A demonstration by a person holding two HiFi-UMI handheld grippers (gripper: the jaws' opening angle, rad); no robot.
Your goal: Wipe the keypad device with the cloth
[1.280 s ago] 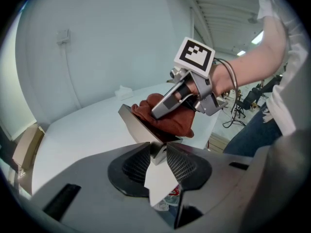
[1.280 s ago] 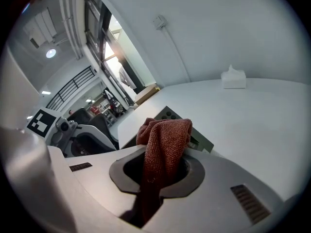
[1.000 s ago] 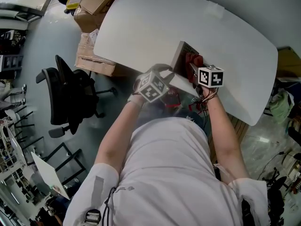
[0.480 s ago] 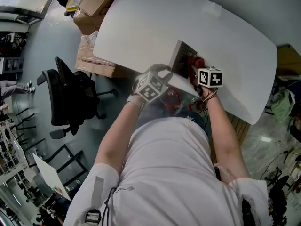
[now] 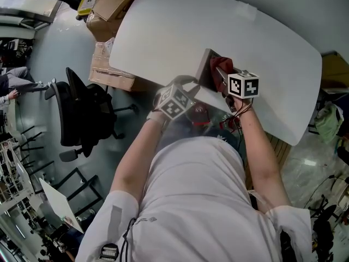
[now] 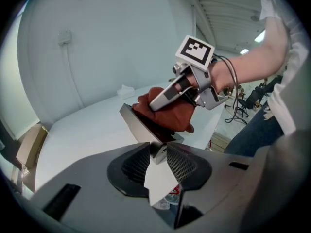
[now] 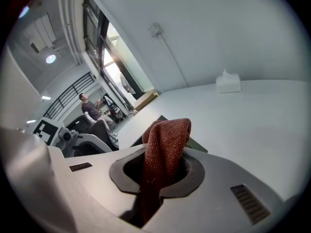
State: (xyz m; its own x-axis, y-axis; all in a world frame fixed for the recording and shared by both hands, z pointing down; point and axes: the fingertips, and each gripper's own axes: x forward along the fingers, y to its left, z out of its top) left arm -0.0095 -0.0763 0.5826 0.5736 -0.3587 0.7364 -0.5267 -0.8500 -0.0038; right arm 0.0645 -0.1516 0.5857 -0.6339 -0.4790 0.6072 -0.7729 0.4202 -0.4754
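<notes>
Head view: seen from above, a person stands at the near edge of a white, curved worktop (image 5: 174,26). The left gripper (image 5: 191,89) props a flat grey keypad device (image 5: 207,67) tilted up on that edge. The right gripper (image 5: 223,79) presses a dark red cloth (image 5: 223,67) against the device's right face. A black office chair (image 5: 82,111) stands on the floor to the left.

Left gripper view: the left gripper (image 6: 156,154) has its fingers closed on the device's near lower corner, pinching the keypad device (image 6: 138,125) firmly. The cloth (image 6: 167,113) lies bunched on the slanted face, with the right gripper (image 6: 158,100) bearing down on it.

Right gripper view: the right gripper (image 7: 163,166) has its fingers pinching the cloth (image 7: 167,137), which stands up in a fold between them. A dark edge of the device (image 7: 198,145) shows just behind it. A white tissue box (image 7: 227,84) sits far off on the worktop.

Judged from these views, the wipe is under way — cloth on device, device steadied. How much of the face is already clean cannot be told, and the keys are hidden.
</notes>
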